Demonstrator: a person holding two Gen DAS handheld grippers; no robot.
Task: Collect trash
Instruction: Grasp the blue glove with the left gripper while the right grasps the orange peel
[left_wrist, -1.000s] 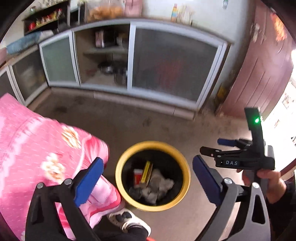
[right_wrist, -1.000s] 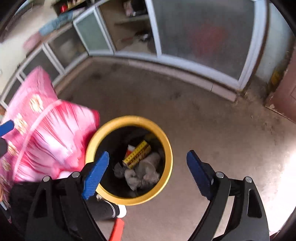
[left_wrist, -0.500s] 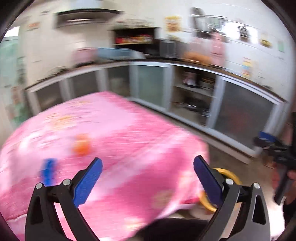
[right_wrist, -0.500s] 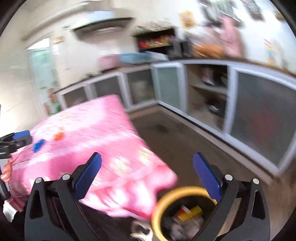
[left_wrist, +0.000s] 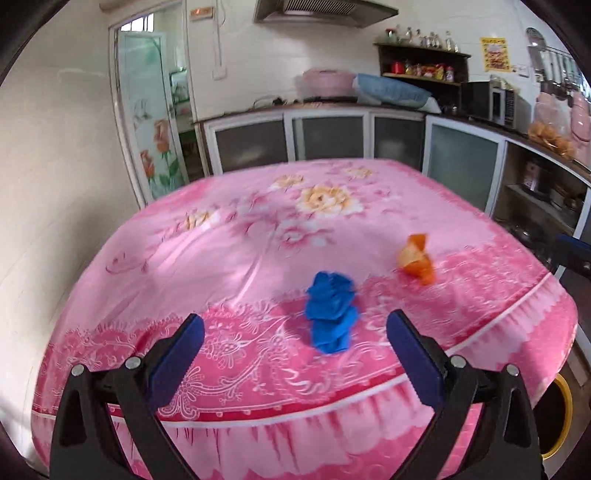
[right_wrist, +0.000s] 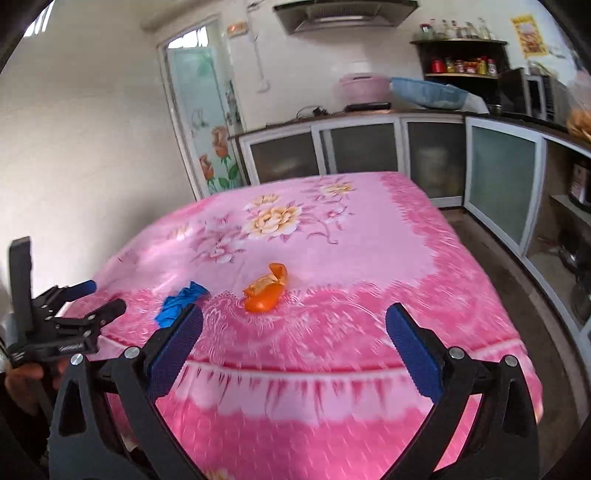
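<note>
Left claw (left_wrist: 295, 345): spread wide, nothing held, blue pads clear of everything. Straight ahead of it, just past the gap between the pads, a crumpled blue wrapper (left_wrist: 331, 312) lying on the tabletop (left_wrist: 221, 236) under a pink flowered cloth. Farther out and to the right of that claw, a crumpled orange wrapper (left_wrist: 416, 259), set apart from the blue one. Low at the right edge, beyond the cloth's hanging hem, a sliver of the yellow-rimmed trash bin (left_wrist: 559, 413) on the floor, well below and to the side of the claw.

Right claw (right_wrist: 293, 347): likewise at full spread, empty, no contact with either piece. Ahead of it and slightly left of centre, the orange wrapper (right_wrist: 266, 288) on the cloth. Farther left, just above the left pad and partly hidden behind it, the blue wrapper (right_wrist: 181, 302). At the far left of this view, the left claw (right_wrist: 99, 299) seen from the side, gripped from below by a hand (right_wrist: 26, 384). Both wrappers resting on the near part of the cloth, short of the flower print at its middle.
</note>
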